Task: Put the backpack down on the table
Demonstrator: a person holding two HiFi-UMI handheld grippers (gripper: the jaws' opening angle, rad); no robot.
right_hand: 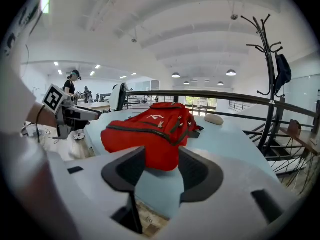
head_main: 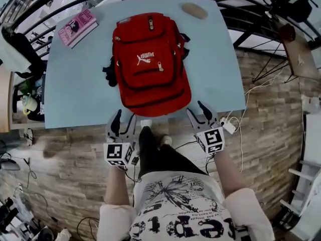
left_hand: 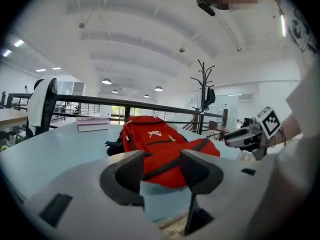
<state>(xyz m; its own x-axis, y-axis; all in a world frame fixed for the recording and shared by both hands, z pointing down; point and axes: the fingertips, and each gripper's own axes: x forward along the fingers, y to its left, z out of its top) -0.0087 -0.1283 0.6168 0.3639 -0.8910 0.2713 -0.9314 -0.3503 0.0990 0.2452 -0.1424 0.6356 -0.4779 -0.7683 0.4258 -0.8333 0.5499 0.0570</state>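
Backpack [head_main: 149, 64] lies flat on the table [head_main: 75, 84], long axis running away from the person. Left gripper [head_main: 125, 117] and right gripper [head_main: 196, 109], both spread and empty, flank its near end, equally close.

In the head view both grippers sit in the lower middle of the frame, side by side and well apart. The left gripper [head_main: 126, 116] is left of centre and points almost straight up the frame. The right gripper [head_main: 195, 109], right of centre and slightly higher, leans toward the upper left. Behind each sits its marker cube: the left cube [head_main: 119, 153] and the right cube [head_main: 210, 139]. The left forearm [head_main: 116, 185] and right forearm [head_main: 228, 172] run down to white sleeves at the bottom edge. In each gripper view the jaws stand wide apart. The left gripper view also shows the right gripper [left_hand: 239, 138] at mid-right, pointing left with its jaws apart.
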